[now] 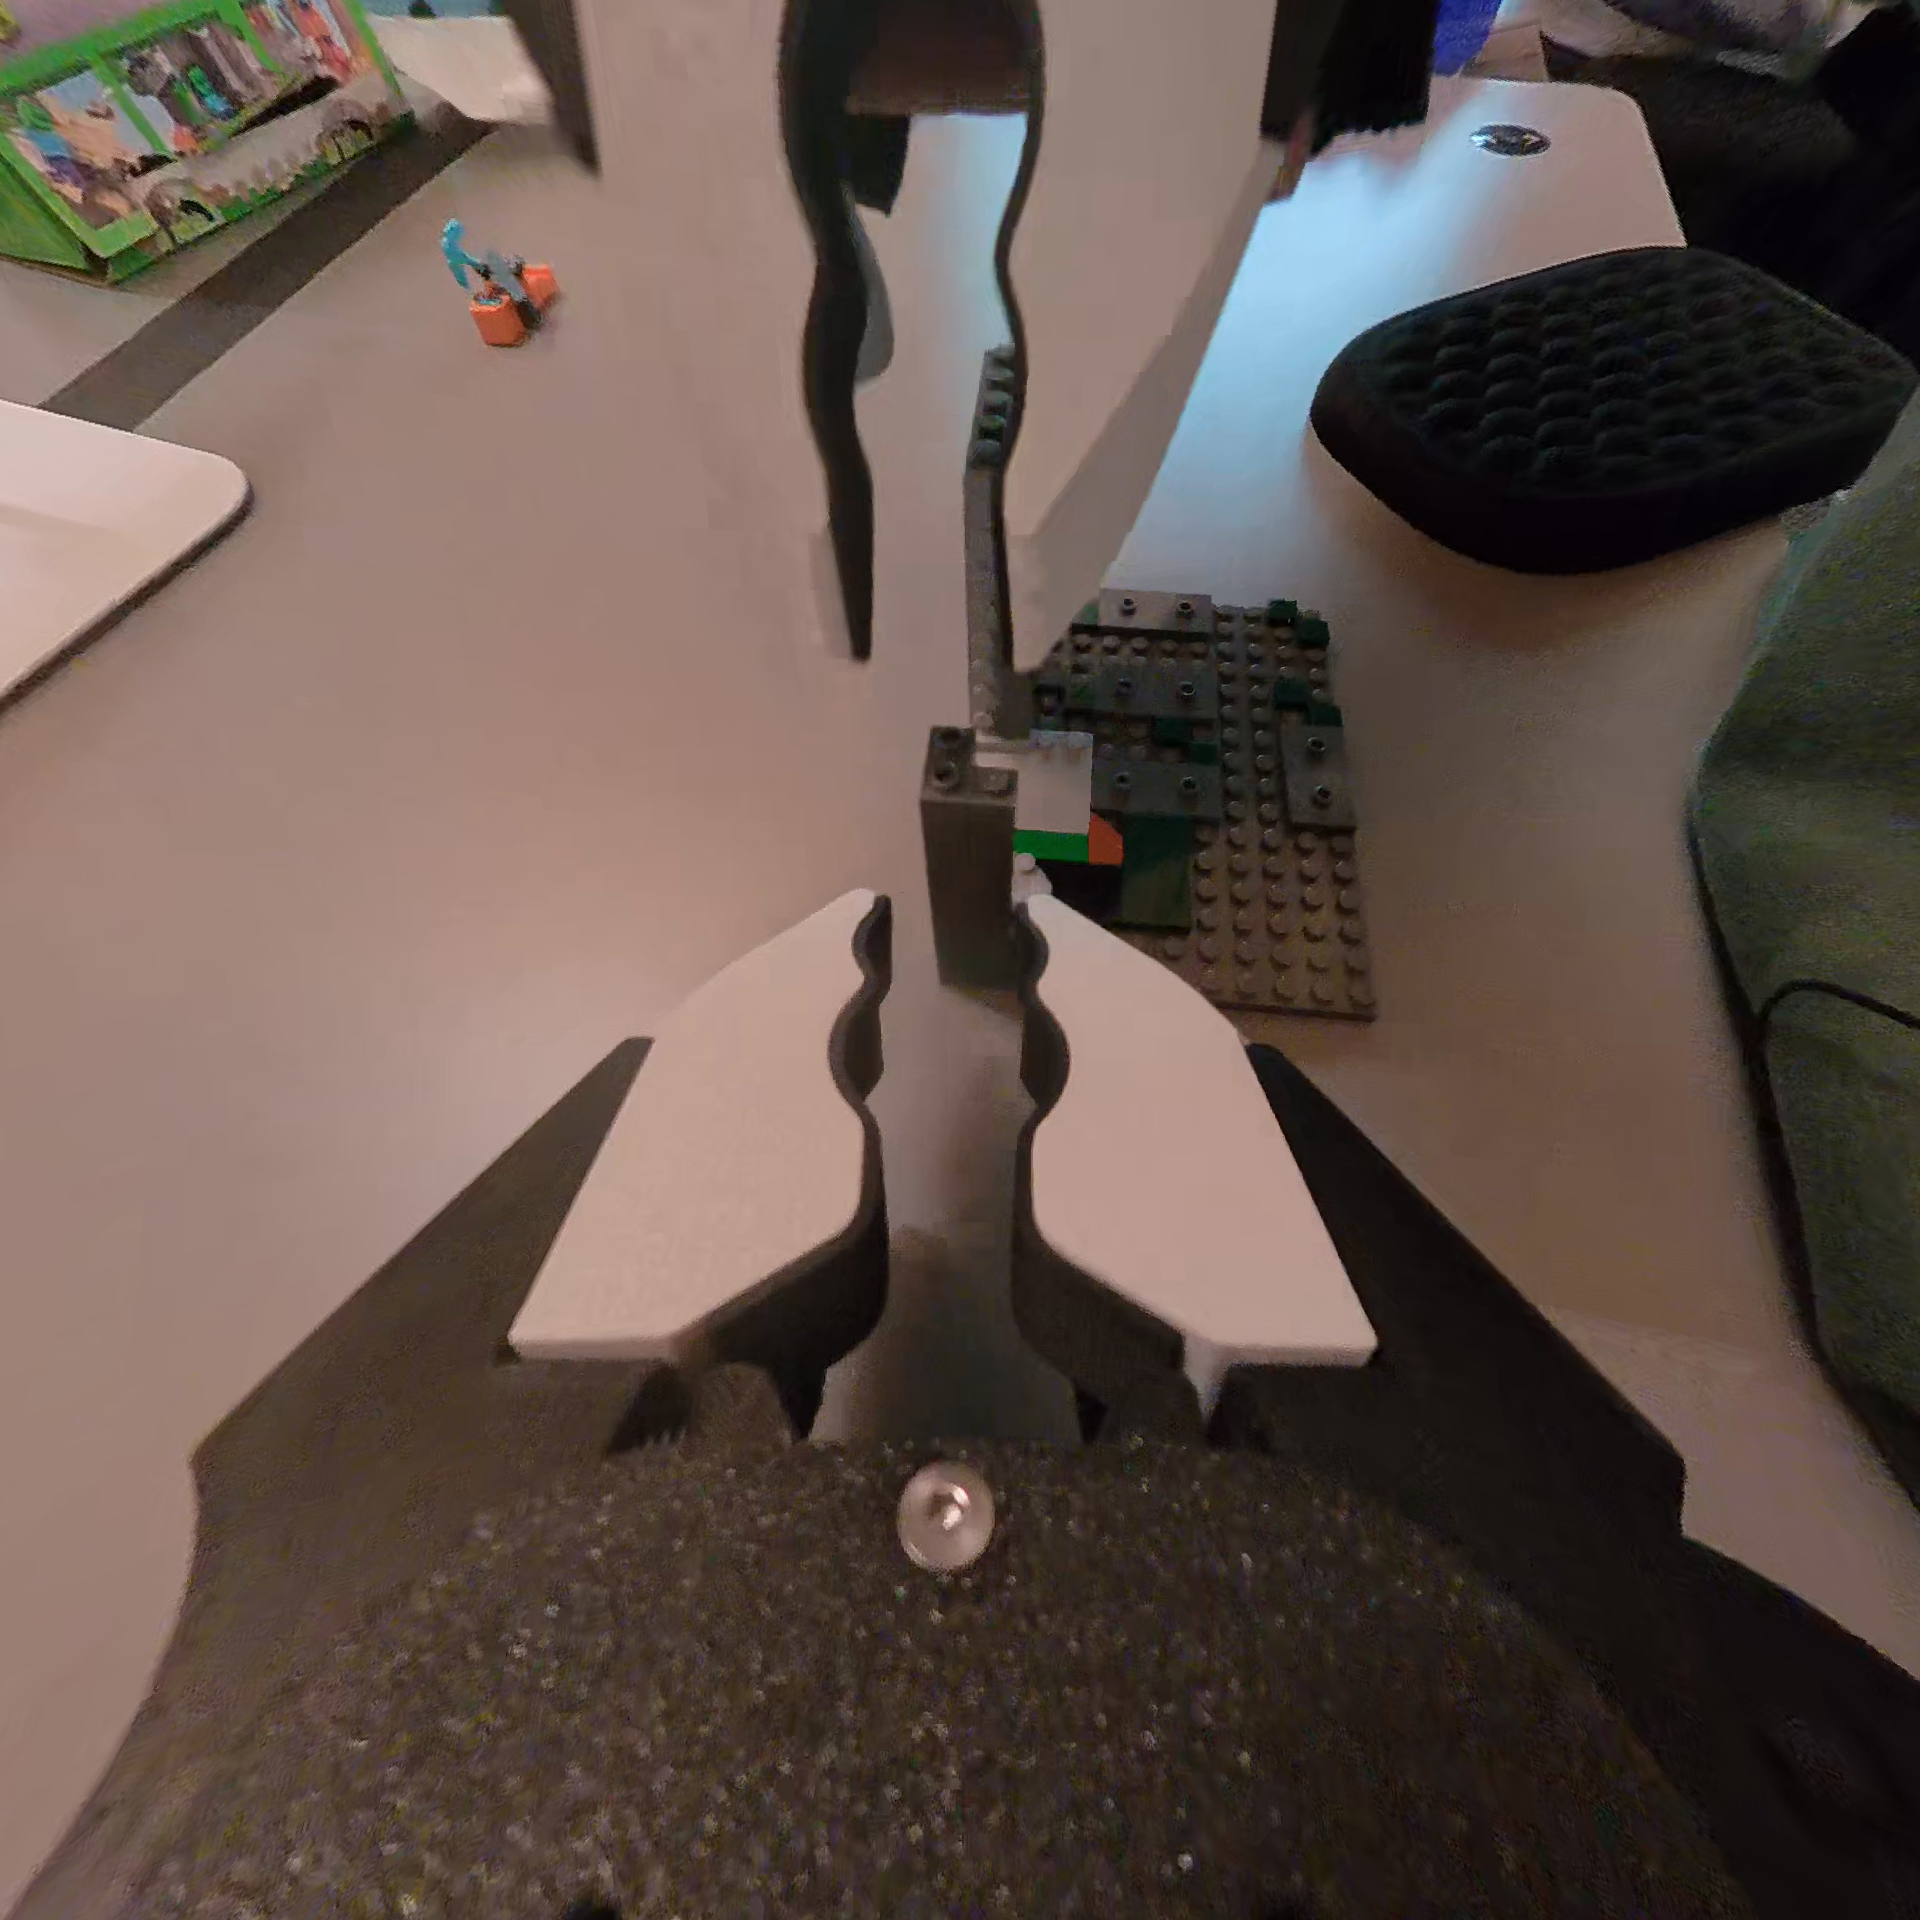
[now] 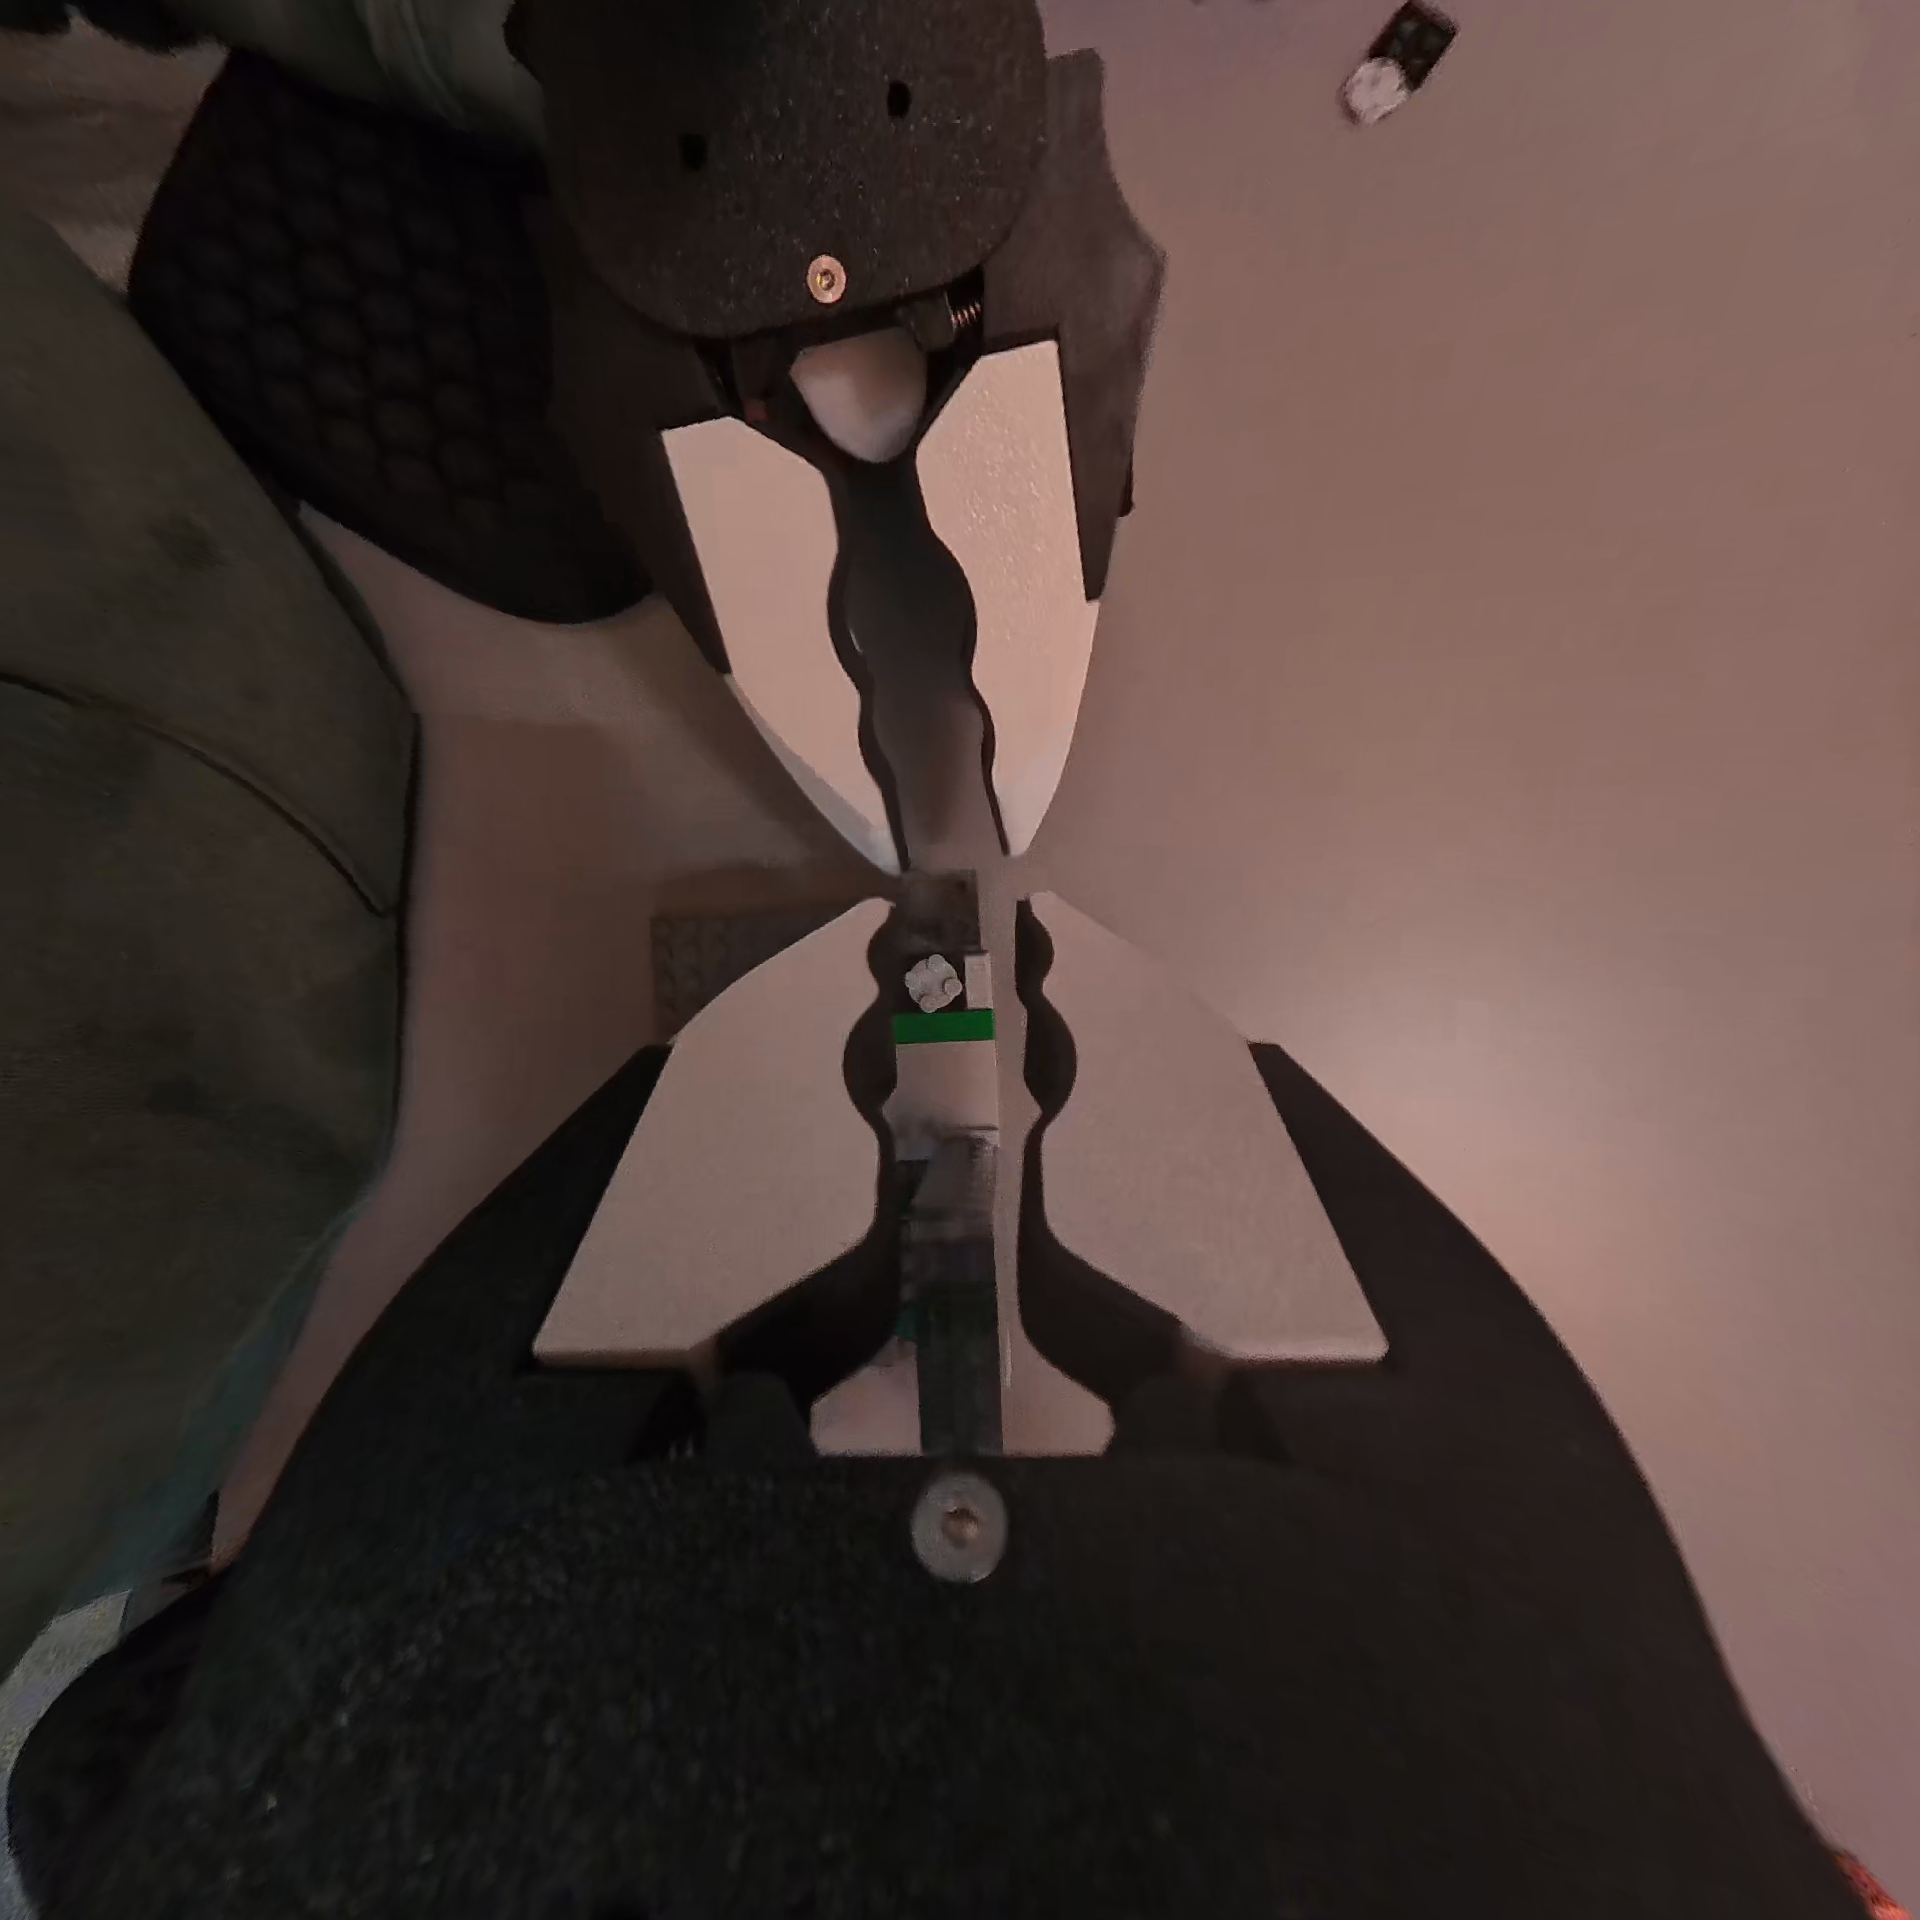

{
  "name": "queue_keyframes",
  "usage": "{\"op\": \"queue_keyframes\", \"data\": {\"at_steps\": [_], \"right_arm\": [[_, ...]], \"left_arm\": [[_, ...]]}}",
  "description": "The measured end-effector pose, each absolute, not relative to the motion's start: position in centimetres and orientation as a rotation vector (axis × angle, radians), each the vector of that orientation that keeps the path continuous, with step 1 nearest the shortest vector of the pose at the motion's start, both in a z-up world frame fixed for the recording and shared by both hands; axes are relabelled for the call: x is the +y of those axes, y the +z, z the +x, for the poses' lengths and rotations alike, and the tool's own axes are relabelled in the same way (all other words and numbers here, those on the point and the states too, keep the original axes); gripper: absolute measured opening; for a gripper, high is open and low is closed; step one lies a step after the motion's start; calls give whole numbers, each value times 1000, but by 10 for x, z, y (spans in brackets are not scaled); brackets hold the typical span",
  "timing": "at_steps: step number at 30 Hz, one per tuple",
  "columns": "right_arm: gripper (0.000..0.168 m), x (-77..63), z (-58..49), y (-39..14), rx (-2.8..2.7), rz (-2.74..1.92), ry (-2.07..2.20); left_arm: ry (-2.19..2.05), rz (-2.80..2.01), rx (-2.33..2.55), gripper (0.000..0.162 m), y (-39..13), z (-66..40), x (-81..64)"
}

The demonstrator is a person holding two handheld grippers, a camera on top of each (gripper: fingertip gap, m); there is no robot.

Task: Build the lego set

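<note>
A dark grey baseplate (image 1: 1278,914) with grey and dark green plates lies on the table. At its left edge stands a dark grey pillar (image 1: 968,873), next to white, green and orange bricks (image 1: 1060,821). My left gripper (image 1: 954,920) is nearly closed, with its tips on either side of the pillar's lower part. My right gripper (image 2: 954,935) comes down from above, closed narrowly around a tall thin grey column (image 2: 956,1299) that rises from the build. In the left wrist view the column (image 1: 985,582) lies against one finger of the right gripper. A small white round piece (image 2: 930,980) sits below.
A black padded cushion (image 1: 1600,405) lies behind the baseplate, and green fabric (image 1: 1829,883) lies to its right. A small orange and teal model (image 1: 507,286) and the green set box (image 1: 187,125) are at the far left. A white board's corner (image 1: 104,520) shows at the left edge. Left tips to right tips: about 4 cm.
</note>
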State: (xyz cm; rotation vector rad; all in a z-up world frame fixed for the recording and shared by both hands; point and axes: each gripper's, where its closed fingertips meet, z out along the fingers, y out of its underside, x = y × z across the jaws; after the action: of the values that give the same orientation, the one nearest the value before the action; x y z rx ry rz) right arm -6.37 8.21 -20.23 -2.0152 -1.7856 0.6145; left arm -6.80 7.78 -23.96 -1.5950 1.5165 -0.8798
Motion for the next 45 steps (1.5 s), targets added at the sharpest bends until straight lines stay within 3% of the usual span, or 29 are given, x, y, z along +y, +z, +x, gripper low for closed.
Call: {"op": "queue_keyframes", "data": {"at_steps": [11,18,28,35,45], "right_arm": [[0,96,-12,-173,-1357,-1875,672],[0,105,27,-161,-1105,-1765,681],[0,117,76,-166,-888,-1727,764],[2,118,82,-170,-891,-1736,732],[1,119,80,-179,-902,-1758,753]], "left_arm": [[-857,-1669,1334,15,-224,-83,112],[-804,-1838,1118,0,-215,-96,162],[-519,-2007,927,0,-214,-114,303],[-484,-2062,815,22,-230,-111,399],[-272,-2161,873,26,-273,-97,443]]}}
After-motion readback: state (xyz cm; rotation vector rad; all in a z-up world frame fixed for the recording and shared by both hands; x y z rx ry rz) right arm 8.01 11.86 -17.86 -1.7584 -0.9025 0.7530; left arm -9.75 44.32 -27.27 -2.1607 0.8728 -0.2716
